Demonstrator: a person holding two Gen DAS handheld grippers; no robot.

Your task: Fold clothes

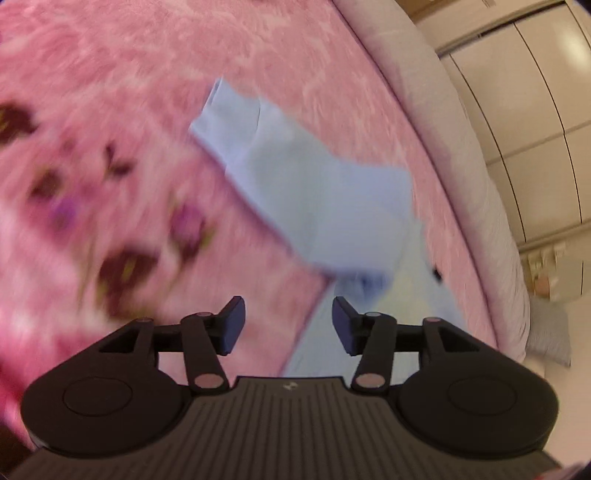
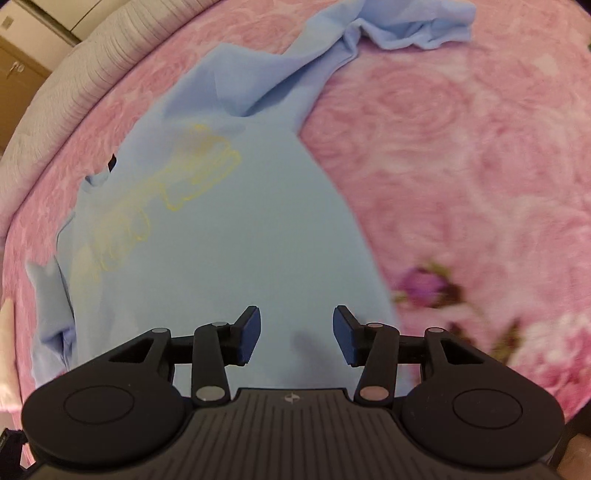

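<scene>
No readable text anywhere: the yellow outline print (image 2: pixel 173 192) on the light blue shirt (image 2: pixel 236 240) is showing only as loopy shapes, too faint and warped to read, and the small emblem on each tool body is just a mark. The shirt is lying on the pink floral blanket (image 2: pixel 461 129) covering the bed, body spread flat, 1 sleeve (image 2: pixel 406 26) trailing off bunched toward the top edge of the right view, a small dark tag at the collar side. Left view is smearing badly; there the sleeve (image 1: pixel 295 177) is showing as a blurred blue patch, the blanket's dark flowers as blobs. Left tongs (image 1: pixel 288 325) are sitting about half open, nothing between the pads, over the shirt's edge. Right tongs (image 2: pixel 296 334) are also about half open and empty, over the flat shirt body. A grey bed border (image 1: pixel 461 147) and pale cabinet doors (image 1: pixel 535 74) are lying beyond, cut off at the frame edge.
</scene>
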